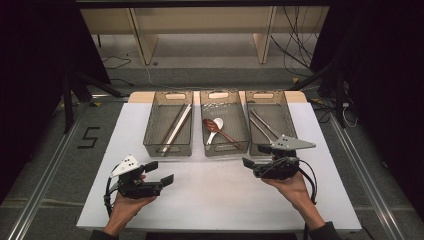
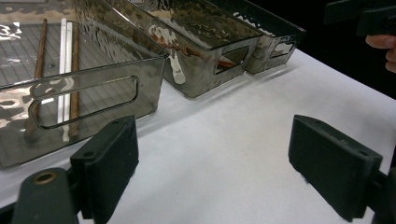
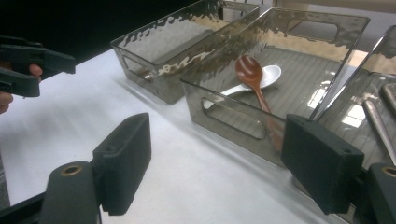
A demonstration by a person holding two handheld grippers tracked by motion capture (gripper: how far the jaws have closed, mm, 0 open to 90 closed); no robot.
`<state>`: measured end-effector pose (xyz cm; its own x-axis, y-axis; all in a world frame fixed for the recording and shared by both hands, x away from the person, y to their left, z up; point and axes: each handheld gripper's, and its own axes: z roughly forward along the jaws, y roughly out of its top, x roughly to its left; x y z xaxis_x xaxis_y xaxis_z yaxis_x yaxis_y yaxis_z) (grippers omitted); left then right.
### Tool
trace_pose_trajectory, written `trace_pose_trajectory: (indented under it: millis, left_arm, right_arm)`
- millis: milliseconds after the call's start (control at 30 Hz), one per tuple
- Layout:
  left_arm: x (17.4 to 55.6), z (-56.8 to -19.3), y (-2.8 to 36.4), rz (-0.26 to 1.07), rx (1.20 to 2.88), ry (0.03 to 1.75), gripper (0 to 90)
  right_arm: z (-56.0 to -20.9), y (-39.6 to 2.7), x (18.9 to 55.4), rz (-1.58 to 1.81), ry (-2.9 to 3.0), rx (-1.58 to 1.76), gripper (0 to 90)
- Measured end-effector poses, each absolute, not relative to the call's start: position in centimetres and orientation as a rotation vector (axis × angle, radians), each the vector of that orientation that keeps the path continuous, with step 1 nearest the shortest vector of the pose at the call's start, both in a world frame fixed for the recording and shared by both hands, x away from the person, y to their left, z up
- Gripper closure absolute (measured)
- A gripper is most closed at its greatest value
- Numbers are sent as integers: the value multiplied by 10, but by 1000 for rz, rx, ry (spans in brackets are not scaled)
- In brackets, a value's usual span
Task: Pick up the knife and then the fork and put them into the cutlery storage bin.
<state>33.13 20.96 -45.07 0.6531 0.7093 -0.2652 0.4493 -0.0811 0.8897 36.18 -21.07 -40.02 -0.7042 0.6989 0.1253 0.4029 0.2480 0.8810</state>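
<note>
Spoons [image 1: 216,131] lie in the middle bin [image 1: 224,148], at about 12 o'clock on the counter [image 1: 210,195]. One spoon is brown and one is white, and they cross each other. The left bin [image 1: 168,149] holds long sticks [image 1: 176,127]. The right bin [image 1: 251,148] holds metal pieces [image 1: 262,123]. The right gripper [image 1: 252,161] sits at 3 o'clock, just in front of the right bin, with its jaws wide and nothing between them. The left gripper [image 1: 159,172] waits at 9 o'clock, jaws wide and empty too. It looks like a moment between picks, with all the pieces sorted. A next pick would need the right gripper to lift over a bin wall and dip down inside.
</note>
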Motion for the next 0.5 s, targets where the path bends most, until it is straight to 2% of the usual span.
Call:
trace_pose_trajectory:
  millis: [500]
  left_arm:
    - [330, -450, 209, 274, 1721, 941, 156]
  right_arm:
    - [-415, -219, 337, 1508, 2196, 1004, 239]
